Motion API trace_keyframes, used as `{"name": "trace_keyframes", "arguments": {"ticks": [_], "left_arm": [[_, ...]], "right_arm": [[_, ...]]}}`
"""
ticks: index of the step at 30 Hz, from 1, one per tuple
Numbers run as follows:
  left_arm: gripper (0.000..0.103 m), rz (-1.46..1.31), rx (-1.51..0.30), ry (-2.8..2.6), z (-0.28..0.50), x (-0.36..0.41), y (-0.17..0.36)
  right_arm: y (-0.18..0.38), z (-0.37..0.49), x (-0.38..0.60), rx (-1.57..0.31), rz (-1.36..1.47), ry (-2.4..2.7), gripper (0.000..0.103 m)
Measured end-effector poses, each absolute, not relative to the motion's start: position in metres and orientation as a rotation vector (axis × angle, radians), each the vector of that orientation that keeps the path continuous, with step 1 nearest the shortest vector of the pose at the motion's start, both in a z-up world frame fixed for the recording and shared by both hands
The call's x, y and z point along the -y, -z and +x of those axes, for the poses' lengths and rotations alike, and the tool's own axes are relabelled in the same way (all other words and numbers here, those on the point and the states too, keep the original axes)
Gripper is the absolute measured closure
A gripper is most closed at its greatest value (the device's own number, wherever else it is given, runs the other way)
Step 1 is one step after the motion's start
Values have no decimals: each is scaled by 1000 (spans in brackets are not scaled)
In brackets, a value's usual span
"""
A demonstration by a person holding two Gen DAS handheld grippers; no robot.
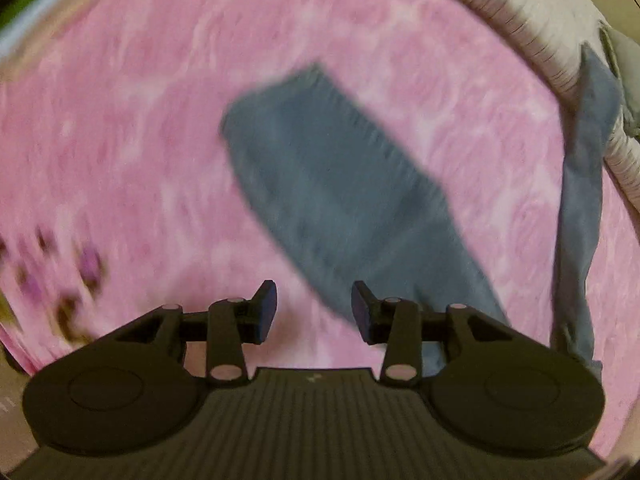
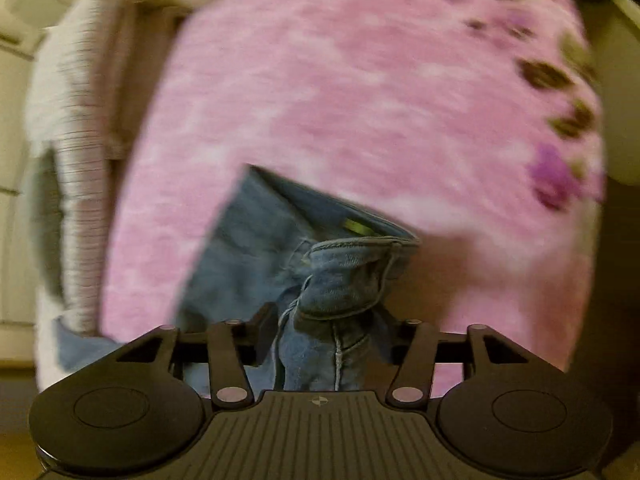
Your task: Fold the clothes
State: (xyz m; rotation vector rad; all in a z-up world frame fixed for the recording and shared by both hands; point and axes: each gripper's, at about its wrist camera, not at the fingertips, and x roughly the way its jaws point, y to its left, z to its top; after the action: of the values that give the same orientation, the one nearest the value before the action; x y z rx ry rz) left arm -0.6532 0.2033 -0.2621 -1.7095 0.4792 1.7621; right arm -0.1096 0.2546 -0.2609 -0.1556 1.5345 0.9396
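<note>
Blue jeans [image 1: 340,184] lie on a pink bedspread [image 1: 140,140], one folded leg stretching away from my left gripper [image 1: 314,312]. That gripper is open with nothing between its fingers, just above the leg's near end. A second strip of denim [image 1: 580,200] runs along the right side. In the right wrist view the bunched waistband of the jeans [image 2: 340,276] fills the gap between the fingers of my right gripper [image 2: 328,332]. It is shut on that thick wad, which stays sharp while the bed behind is blurred.
A grey-white ribbed blanket [image 1: 532,12] borders the bed at the upper right, and the same ribbed blanket [image 2: 76,120] shows at the left in the right wrist view. The bedspread's dark floral print [image 2: 556,72] marks its edge.
</note>
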Motion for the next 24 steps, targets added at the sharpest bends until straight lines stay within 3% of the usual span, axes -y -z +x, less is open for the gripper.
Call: {"name": "trace_keyframes", "arguments": {"ticks": [3, 14, 16, 17, 18, 19, 20, 21, 22, 24], "left_arm": [[66, -1733, -367, -1776, -647, -176, 289], [64, -1670, -193, -1966, -678, -199, 348], [70, -1656, -161, -2000, -683, -203, 358], [80, -1649, -144, -2017, -686, -205, 364], [99, -1639, -132, -2026, -689, -207, 366], [99, -1618, -134, -2005, -692, -208, 359], [101, -1597, -136, -1984, -695, -209, 352], [102, -1576, -138, -1963, -698, -209, 344], [102, -1554, -140, -1942, -701, -210, 337], [102, -1494, -122, -1903, -711, -205, 307]], "right_arm": [[278, -103, -232, -1558, -142, -869, 48], [291, -95, -180, -1562, 1, -784, 40], [297, -95, -168, -1553, 32, -772, 38], [302, -95, -164, -1553, 43, -758, 38], [307, -94, -160, -1553, 53, -744, 38], [312, -93, -159, -1570, 65, -732, 39], [317, -93, -158, -1587, 76, -720, 40], [314, -94, -159, -1562, 76, -733, 64], [311, -95, -160, -1538, 76, -746, 77], [288, -102, -174, -1461, -6, -832, 83]]}}
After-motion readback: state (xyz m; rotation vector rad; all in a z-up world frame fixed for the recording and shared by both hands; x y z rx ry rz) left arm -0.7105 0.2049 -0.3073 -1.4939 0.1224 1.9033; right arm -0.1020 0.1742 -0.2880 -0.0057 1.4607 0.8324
